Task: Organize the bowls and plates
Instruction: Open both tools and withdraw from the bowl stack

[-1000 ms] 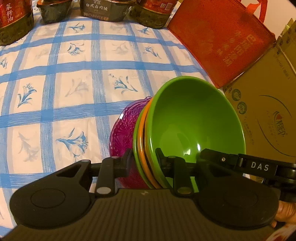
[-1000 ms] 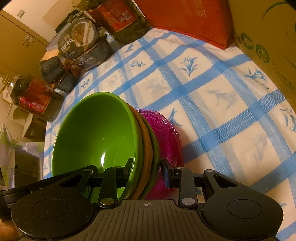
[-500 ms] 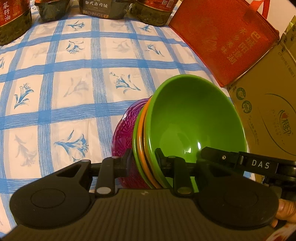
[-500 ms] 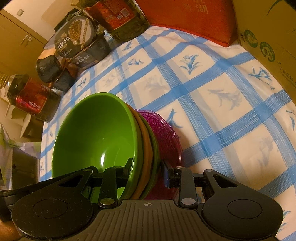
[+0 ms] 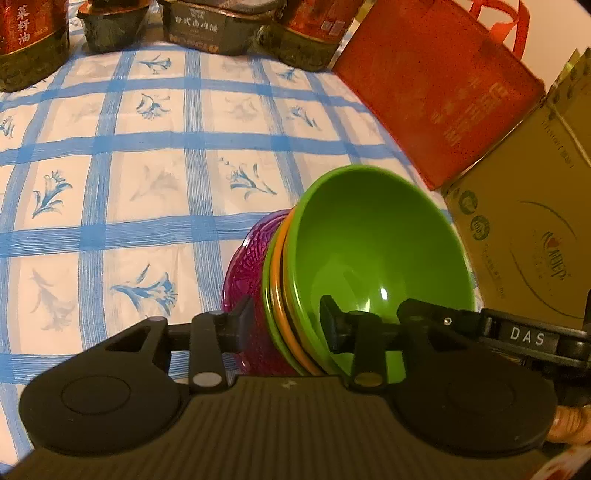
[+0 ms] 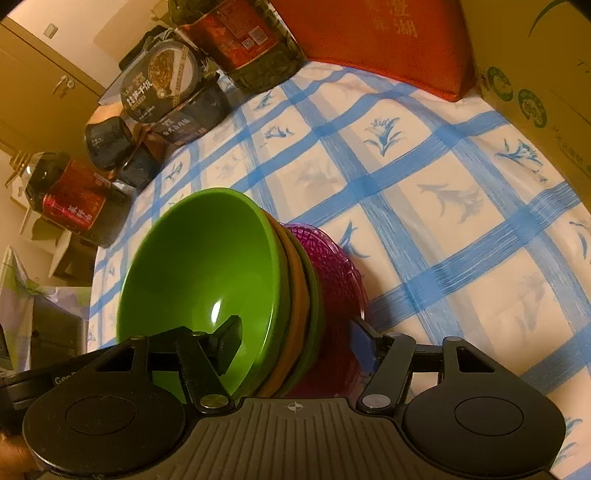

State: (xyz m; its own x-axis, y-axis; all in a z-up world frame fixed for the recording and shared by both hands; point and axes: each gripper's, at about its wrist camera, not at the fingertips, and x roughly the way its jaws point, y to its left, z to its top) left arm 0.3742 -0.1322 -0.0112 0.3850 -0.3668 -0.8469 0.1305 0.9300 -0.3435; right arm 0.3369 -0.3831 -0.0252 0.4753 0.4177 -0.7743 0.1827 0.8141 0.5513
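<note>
A stack of dishes is tipped steeply over the blue-checked cloth: a green bowl (image 5: pixel 369 251) (image 6: pixel 207 266) on top, an orange dish (image 5: pixel 277 280) and a green dish under it, and a purple glass plate (image 5: pixel 247 280) (image 6: pixel 332 280) at the bottom. My left gripper (image 5: pixel 286 321) straddles the stack's rim. Its jaws are opening, and a narrow gap shows at the finger inside the bowl. My right gripper (image 6: pixel 295 339) straddles the rim from the other side. Its jaws are opening too, and both pads stand well off the stack. I cannot tell whether the stack rests on the cloth.
A red bag (image 5: pixel 443 85) (image 6: pixel 388 37) and a cardboard box (image 5: pixel 524 240) (image 6: pixel 535 92) border one side of the table. Oil bottles (image 5: pixel 29 37) and dark food boxes (image 5: pixel 207 26) line the far edge. A person's hand (image 5: pixel 569 421) shows at the lower right.
Both grippers were shut on the stack's rim; now their fingers have spread apart, the right pair far wider. The stack has stayed where it was.
</note>
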